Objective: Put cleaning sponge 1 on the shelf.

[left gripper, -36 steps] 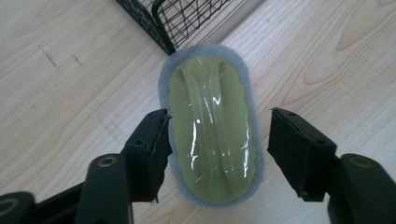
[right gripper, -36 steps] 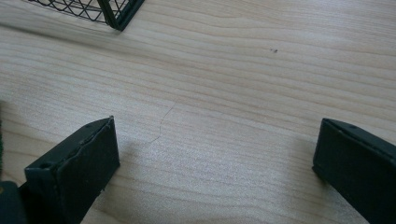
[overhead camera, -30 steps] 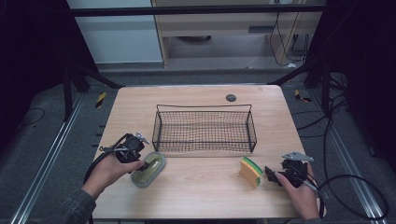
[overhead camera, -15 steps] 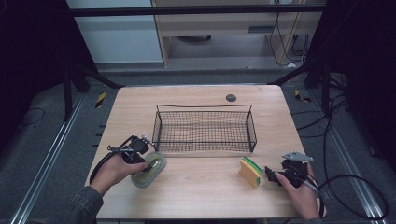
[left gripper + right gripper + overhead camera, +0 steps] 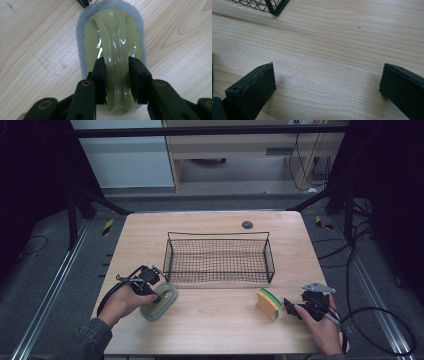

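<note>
Pale wood tabletop [image 5: 210, 320]: my left hand-held gripper [image 5: 117, 75] has just clenched onto the scrubbing pad's [image 5: 82, 50] yellow-green handle [image 5: 115, 45]; right hand-held gripper [image 5: 327, 85] released beside sponge [image 5: 268, 303].

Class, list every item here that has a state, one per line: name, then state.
Left gripper: jaws have just been closing, now shut on the scrubber's handle.
Scrubber: flat on the table, gripped.
Right gripper: open, nothing between.
Sponge: standing on edge, untouched.
Wire basket: upright, empty.
</note>
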`<act>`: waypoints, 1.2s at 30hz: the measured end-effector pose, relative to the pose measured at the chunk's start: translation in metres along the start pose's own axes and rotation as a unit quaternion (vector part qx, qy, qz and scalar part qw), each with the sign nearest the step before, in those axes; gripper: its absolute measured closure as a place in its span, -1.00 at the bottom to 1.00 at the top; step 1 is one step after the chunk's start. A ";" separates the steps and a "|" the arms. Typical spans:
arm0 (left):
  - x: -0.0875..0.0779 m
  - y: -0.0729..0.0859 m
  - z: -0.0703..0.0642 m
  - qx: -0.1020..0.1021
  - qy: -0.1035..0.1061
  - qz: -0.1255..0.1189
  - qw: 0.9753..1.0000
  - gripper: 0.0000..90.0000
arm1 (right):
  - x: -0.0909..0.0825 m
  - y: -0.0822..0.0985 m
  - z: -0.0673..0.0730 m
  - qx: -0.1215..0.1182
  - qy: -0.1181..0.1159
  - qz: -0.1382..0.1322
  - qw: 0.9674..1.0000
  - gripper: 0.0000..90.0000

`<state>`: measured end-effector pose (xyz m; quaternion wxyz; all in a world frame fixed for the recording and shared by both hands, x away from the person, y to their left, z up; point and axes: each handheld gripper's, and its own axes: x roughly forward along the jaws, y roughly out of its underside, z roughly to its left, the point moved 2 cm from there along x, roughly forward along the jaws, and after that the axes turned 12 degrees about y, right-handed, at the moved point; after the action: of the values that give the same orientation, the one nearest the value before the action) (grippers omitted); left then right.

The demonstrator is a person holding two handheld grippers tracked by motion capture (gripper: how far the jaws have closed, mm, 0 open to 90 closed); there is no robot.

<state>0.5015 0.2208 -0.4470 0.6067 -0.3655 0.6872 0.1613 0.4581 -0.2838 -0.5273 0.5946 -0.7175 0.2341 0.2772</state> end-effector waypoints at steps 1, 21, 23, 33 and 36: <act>0.000 0.000 0.000 0.001 0.001 0.001 1.000 0.56 | 0.000 0.000 0.000 0.000 0.000 0.000 1.000 -0.99; -0.027 0.004 -0.017 0.086 0.001 0.010 0.996 0.57 | 0.000 0.000 0.000 0.000 0.000 0.000 1.000 -0.99; -0.030 0.003 -0.020 0.099 0.003 0.011 0.995 0.57 | 0.000 0.000 0.000 0.000 0.000 0.000 1.000 -0.99; -0.042 -0.002 -0.025 0.141 0.010 0.014 0.990 0.57 | 0.000 0.000 0.000 0.000 0.000 0.000 1.000 -0.99; -0.048 -0.006 -0.028 0.158 0.009 0.015 0.987 0.57 | 0.000 0.000 0.000 0.000 0.000 0.000 1.000 -0.99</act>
<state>0.4854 0.2128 -0.3941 0.6484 -0.2565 0.7146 0.0564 0.4581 -0.2838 -0.5273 0.5947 -0.7174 0.2340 0.2773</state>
